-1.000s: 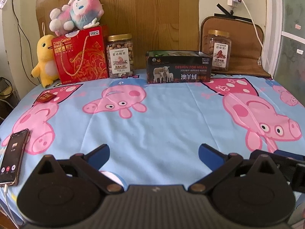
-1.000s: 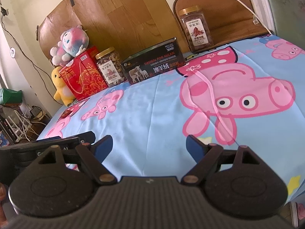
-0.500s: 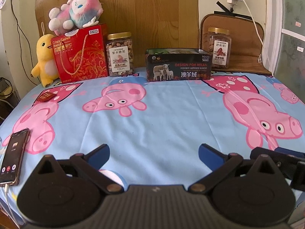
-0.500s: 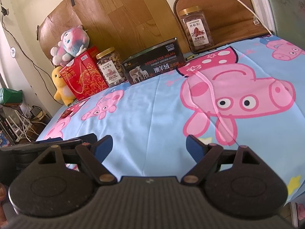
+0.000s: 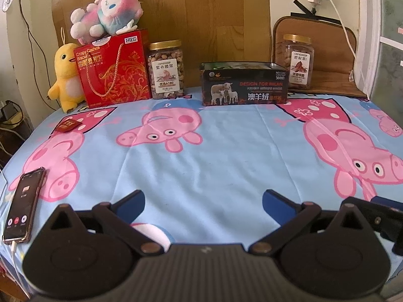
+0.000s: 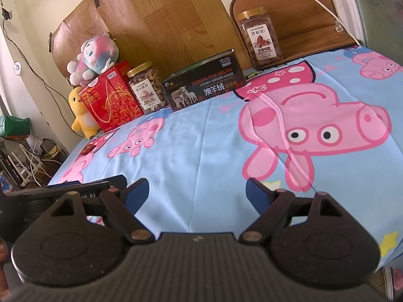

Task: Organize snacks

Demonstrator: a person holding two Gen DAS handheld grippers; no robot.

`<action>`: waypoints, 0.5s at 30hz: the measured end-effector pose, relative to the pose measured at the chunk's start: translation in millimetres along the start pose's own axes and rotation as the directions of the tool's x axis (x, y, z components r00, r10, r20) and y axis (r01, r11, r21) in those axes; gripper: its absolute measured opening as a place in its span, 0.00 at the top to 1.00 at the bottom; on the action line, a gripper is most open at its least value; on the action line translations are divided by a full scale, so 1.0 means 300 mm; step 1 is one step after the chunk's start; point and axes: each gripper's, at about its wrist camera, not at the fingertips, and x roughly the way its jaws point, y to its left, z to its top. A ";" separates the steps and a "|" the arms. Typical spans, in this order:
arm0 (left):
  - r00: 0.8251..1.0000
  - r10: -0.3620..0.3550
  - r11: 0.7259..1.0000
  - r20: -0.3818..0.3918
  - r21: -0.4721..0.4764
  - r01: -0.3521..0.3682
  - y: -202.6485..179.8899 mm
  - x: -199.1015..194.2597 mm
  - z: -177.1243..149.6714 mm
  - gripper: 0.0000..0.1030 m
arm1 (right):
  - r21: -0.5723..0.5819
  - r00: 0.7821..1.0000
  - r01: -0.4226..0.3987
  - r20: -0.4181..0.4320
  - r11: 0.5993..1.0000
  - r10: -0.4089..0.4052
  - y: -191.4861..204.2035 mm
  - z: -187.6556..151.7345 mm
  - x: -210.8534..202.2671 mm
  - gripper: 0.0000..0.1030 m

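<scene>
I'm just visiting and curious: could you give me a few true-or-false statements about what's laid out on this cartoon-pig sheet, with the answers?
1. The pink-and-blue plush toy lies on top of the red gift box with a rope handle. True.
2. The left gripper holds a jar. False: it is open and empty.
3. The dark rectangular tin with sheep pictures stands between two gold-lidded clear jars of nuts. True.
4. The smartphone has a dark screen. False: it is lit.
5. The right gripper is shut. False: it is open.

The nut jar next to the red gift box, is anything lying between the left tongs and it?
Nothing visible. Only bare cartoon-print sheet lies between the open left tongs and the nut jar; the phone sits off left.
</scene>
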 end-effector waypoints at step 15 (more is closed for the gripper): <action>1.000 0.001 1.000 0.006 -0.024 -0.001 0.014 -0.001 0.006 0.00 | 0.000 1.000 0.000 0.000 1.000 0.000 0.002 0.000 -0.002 0.17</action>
